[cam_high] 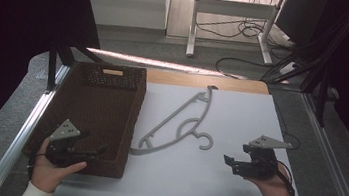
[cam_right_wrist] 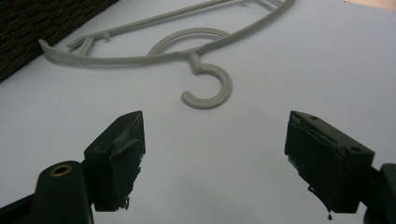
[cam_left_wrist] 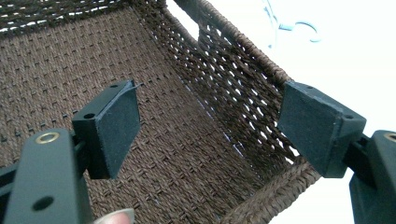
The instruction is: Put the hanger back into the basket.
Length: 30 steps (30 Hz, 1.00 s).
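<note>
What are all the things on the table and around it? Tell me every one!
Basket: one, dark brown woven, on the table's left side, nothing seen inside.
Hanger: one, pale grey plastic, flat on the table beside the basket, hook toward the person.
Table: one, white top, wooden strip at its far edge.
Desk frame: one, white legs, on the floor beyond the table.
Cables: several, black, on the floor at the back.
Left gripper: one, black, open, over the basket's near end.
Right gripper: one, black, open, above the table near the hanger's hook.
</note>
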Each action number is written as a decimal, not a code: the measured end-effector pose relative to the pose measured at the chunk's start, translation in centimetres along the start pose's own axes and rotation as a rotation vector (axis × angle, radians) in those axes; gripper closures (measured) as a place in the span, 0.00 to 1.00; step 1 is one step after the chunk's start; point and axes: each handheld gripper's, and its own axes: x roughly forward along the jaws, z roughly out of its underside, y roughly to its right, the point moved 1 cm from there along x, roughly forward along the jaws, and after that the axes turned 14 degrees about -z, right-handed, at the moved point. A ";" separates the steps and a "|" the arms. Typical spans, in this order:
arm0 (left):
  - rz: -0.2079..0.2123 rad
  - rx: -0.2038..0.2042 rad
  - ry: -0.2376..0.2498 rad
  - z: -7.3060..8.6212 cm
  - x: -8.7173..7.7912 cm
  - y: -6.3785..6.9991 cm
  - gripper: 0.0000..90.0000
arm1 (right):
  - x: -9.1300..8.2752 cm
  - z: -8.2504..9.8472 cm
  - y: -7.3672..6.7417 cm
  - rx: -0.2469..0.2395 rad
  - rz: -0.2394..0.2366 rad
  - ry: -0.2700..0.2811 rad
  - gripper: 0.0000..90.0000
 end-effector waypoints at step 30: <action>-0.005 -0.008 0.005 -0.1 -0.4 -0.2 0.23 | 5.4 -4.8 -0.2 0.002 -0.074 -0.067 0.39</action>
